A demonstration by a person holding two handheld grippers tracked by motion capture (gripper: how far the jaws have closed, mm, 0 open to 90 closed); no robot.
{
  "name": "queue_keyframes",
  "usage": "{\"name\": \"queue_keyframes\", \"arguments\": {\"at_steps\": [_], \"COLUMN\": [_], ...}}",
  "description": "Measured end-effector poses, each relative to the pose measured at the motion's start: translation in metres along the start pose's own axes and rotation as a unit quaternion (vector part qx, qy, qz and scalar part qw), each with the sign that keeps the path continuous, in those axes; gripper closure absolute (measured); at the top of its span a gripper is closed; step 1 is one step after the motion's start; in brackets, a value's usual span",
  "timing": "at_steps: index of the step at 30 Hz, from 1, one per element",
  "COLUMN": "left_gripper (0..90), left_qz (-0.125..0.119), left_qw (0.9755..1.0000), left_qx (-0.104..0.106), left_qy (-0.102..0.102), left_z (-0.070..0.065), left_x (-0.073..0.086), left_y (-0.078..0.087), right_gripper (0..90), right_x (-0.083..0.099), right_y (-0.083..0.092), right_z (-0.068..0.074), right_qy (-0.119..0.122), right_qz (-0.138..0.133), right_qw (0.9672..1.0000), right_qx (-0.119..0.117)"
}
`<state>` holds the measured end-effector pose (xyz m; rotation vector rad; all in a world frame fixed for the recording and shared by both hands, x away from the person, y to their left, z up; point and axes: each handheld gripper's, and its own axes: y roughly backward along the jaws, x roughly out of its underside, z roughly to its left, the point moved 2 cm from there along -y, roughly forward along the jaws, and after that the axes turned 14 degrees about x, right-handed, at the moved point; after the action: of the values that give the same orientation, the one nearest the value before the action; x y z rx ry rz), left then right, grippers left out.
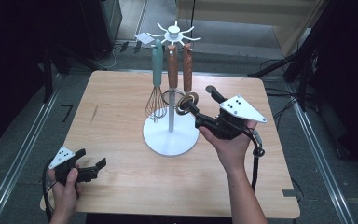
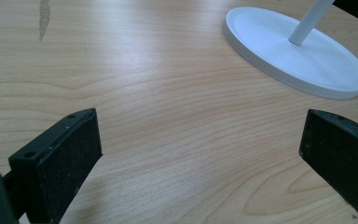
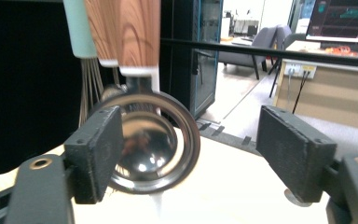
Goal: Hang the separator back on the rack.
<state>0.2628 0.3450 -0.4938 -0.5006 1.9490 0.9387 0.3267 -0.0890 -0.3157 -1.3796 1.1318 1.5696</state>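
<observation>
The round steel strainer (image 3: 151,140) hangs from the white rack (image 1: 171,135) by its wooden handle (image 1: 187,67), so its long axis runs straight up and down, handle on top and shiny bowl at the bottom, beside the rack's post. In the right gripper view the bowl sits just in front of one pad of your right tongs (image 3: 191,154), overlapping that pad and off to one side of the gap rather than centred in it. The jaws stand wide apart and neither pad presses on the rim; nothing is gripped. In the high view those right tongs (image 1: 200,100) point level at the strainer from the right side of the tabletop (image 1: 112,107), the tips right by the bowl.

A whisk (image 1: 155,100) with a pale green handle and a second wooden-handled tool (image 1: 172,70) hang just beside the strainer, on its far side from your right hand.

Your left tongs (image 1: 92,161) lie well apart, near the front left corner, jaws open over bare wood with only the rack's base (image 2: 298,53) ahead. The right hand is plainly the nearer one.
</observation>
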Motion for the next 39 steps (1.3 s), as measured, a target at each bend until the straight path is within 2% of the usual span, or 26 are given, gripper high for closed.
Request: {"name": "queue_keyframes", "arguments": {"at_steps": [10, 19, 24, 34, 39], "left_gripper": [0.0, 0.0, 0.0, 0.0, 0.0], "left_qz": [0.001, 0.003, 0.002, 0.004, 0.006], "left_qw": [1.0000, 1.0000, 1.0000, 0.9999, 0.9999], "left_qx": [-0.001, -0.003, -0.004, -0.003, -0.002], "left_qy": [-0.001, -0.002, -0.004, -0.009, -0.011], "left_z": [0.000, -0.001, -0.001, -0.002, -0.002], "left_x": [0.000, 0.000, 0.000, 0.000, 0.000], "left_y": [0.000, 0.000, -0.001, -0.001, -0.001], "right_gripper": [15.2, 15.1, 14.2, 13.3, 13.6], "right_x": [0.026, 0.053, 0.066, 0.092, 0.111], "right_y": [0.004, 0.010, 0.013, 0.020, 0.023], "right_z": [-0.010, -0.025, -0.031, -0.042, -0.046], "right_qy": [-0.002, -0.013, -0.018, -0.021, -0.018], "right_qz": [0.019, 0.040, 0.051, 0.073, 0.086], "right_qw": [0.9997, 0.9987, 0.9982, 0.9965, 0.9951], "right_qx": [0.015, 0.027, 0.025, 0.035, 0.047]}}
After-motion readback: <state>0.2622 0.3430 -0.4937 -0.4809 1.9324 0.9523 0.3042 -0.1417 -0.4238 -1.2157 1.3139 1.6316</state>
